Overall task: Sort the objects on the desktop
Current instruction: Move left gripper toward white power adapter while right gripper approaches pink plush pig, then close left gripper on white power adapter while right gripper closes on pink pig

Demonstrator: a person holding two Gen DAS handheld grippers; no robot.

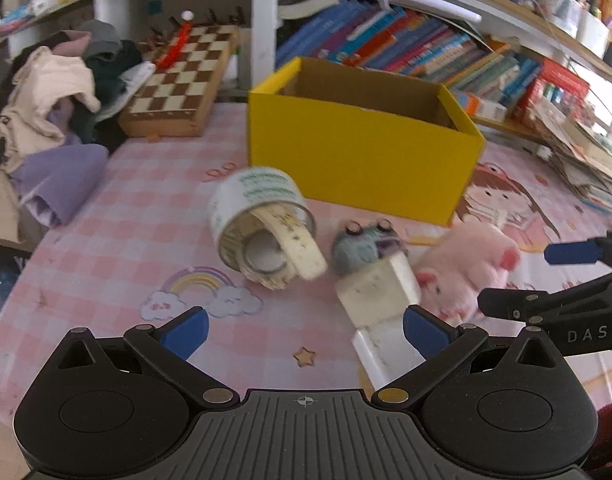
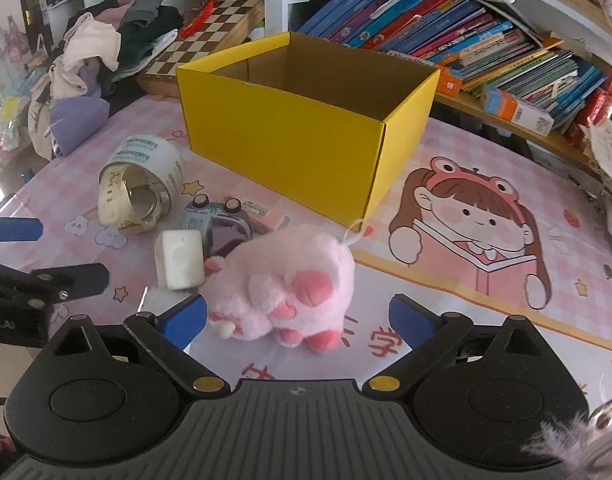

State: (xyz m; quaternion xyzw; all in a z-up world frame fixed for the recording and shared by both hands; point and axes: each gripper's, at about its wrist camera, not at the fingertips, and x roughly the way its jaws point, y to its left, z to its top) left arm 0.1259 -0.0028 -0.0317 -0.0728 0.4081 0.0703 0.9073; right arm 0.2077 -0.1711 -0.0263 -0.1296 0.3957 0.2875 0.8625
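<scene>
Both grippers are hanging spread and empty: right gripper framing the pink plush, left gripper beside the white block. Beyond are lying the toy car and tape roll, outside the yellow box. Closing squarely on the plush seems likely next.

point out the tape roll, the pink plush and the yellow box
tape roll (image 2: 145, 184), right wrist view, on its printed outer band
pink plush (image 2: 289, 276), right wrist view, on its fluffy body
yellow box (image 2: 281, 128), right wrist view, on its front wall
</scene>
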